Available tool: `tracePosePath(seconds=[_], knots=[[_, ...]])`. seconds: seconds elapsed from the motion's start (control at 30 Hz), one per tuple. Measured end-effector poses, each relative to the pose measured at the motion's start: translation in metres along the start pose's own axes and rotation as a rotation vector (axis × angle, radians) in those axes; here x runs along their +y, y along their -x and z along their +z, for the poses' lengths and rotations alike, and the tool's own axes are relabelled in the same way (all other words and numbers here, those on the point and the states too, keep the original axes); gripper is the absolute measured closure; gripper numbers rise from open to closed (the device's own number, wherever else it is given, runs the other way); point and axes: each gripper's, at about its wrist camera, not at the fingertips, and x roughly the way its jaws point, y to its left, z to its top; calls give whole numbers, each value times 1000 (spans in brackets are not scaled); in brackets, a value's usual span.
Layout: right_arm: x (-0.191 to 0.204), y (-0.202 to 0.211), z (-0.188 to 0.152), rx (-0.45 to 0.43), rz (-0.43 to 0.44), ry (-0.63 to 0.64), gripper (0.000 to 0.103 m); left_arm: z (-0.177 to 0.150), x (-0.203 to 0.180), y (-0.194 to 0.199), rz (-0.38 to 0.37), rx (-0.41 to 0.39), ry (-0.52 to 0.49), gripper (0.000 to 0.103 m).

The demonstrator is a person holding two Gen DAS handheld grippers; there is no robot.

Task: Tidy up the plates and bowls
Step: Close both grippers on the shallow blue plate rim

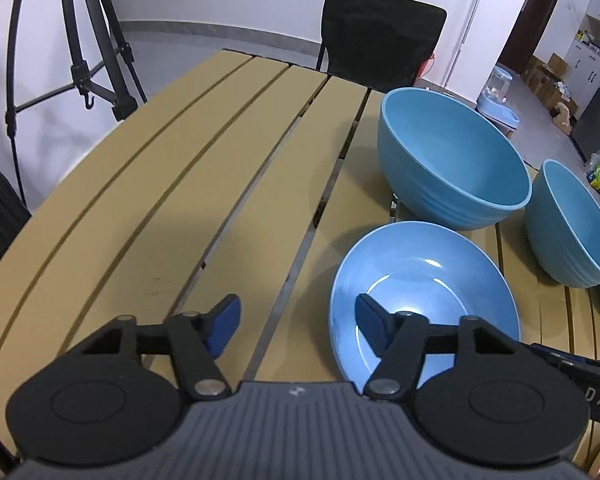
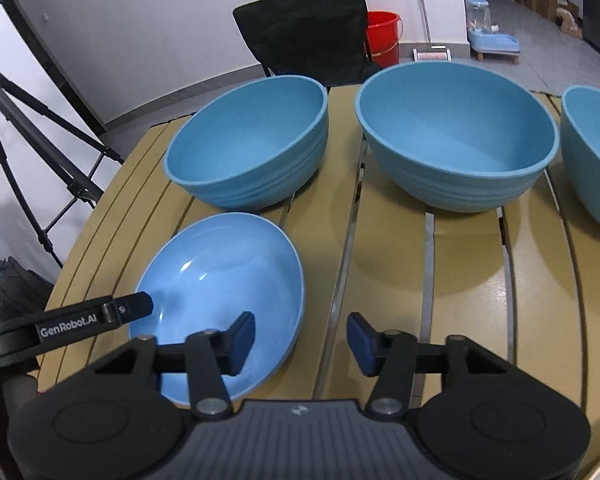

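A shallow glossy blue plate lies on the slatted tan table; it also shows in the right wrist view. Behind it stand deep matte blue bowls: one at left, a second in the middle, a third at the right edge. My left gripper is open, its right finger over the plate's left rim. My right gripper is open, its left finger over the plate's right rim. The left gripper's finger reaches over the plate's left edge.
A black folding chair stands behind the table's far edge. A tripod stands on the floor to the left. A red bucket, a pet water dispenser and boxes sit on the floor beyond.
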Motion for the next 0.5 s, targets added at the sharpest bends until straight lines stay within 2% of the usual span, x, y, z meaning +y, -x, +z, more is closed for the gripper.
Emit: tracePosePath(seconds=[0.07,0.23,0.3,0.43,0.5], knots=[[-2,-4,1,7,2,-12,58,1,-1,-2,-3,3,1,48],[-6,-11,1,20,29,-32,74,1,-3,-6,-23,12,5,62],[-6,-14,1,25,43,-36,81,1,-3,-9,-32,20,10,70],[-6,-18,0,34,60,-45,90,0,-2,-13,-50,42,25,71],[-8,-20,-1,38,68,-61,92,-1,-2,-13,-57,39,27,78]])
